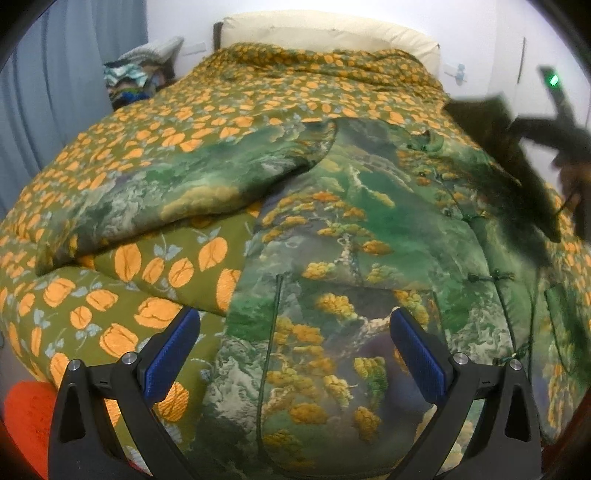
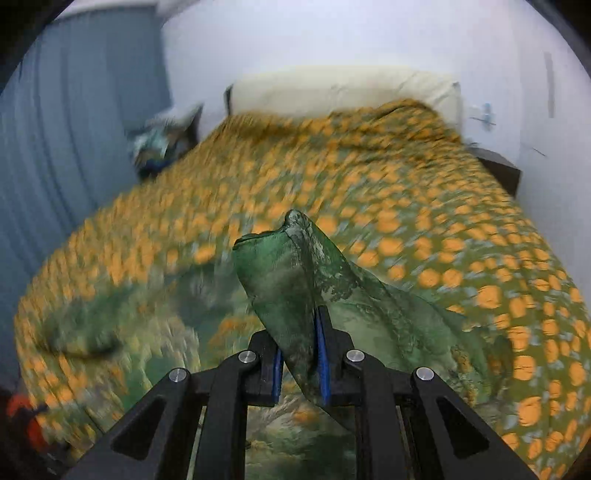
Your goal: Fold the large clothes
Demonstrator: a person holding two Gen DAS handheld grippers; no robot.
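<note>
A large green jacket with a landscape print and knot buttons lies spread on the bed. Its left sleeve lies out to the left. My left gripper is open and empty, hovering over the jacket's lower hem. My right gripper is shut on the jacket's right sleeve and holds it lifted above the bed. In the left wrist view the right gripper shows blurred at the far right with dark cloth hanging from it.
The bed carries an olive quilt with orange flowers. A cream headboard cushion is at the back. A pile of clothes sits at the back left by blue curtains. A red object lies at the lower left.
</note>
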